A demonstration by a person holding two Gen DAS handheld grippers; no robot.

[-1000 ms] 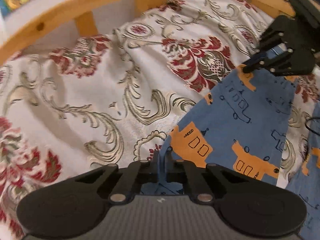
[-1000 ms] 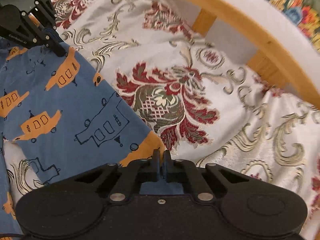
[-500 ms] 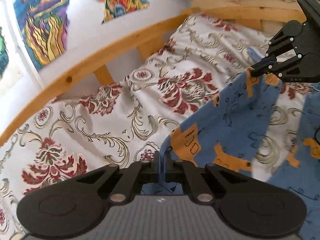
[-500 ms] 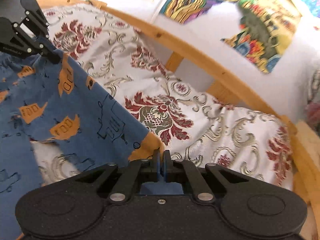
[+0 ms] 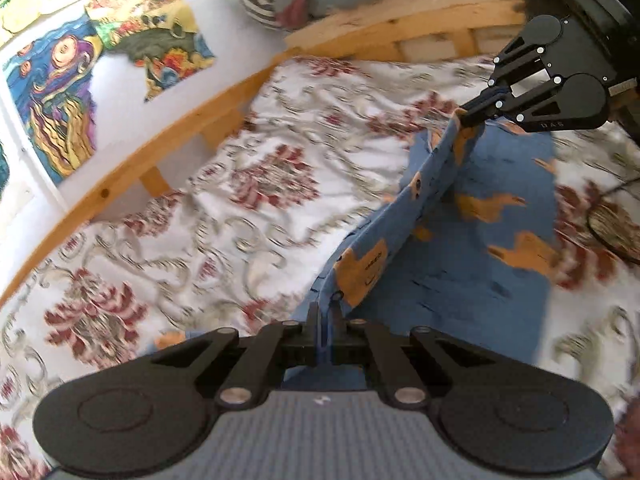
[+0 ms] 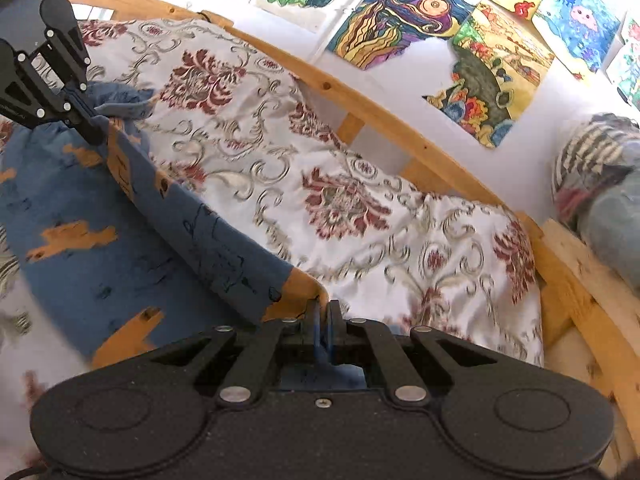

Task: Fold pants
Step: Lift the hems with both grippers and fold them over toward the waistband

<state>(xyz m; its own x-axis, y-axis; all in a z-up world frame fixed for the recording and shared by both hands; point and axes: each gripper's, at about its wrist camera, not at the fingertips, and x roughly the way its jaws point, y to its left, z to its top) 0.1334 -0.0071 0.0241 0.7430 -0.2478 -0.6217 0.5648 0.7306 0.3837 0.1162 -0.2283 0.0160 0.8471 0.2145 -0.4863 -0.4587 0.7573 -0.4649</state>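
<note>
We pinch the pants (image 5: 472, 240) in both claws: left claw (image 5: 325, 312) and right claw (image 6: 322, 312) each clamp an edge, keeping it taut above the bed (image 6: 320, 168) for folding; drawings (image 6: 420, 20) beyond.

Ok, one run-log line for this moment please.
task: fold pants | left gripper: shut on pants | right gripper: shut on pants | edge held between grippers above bedspread
</note>
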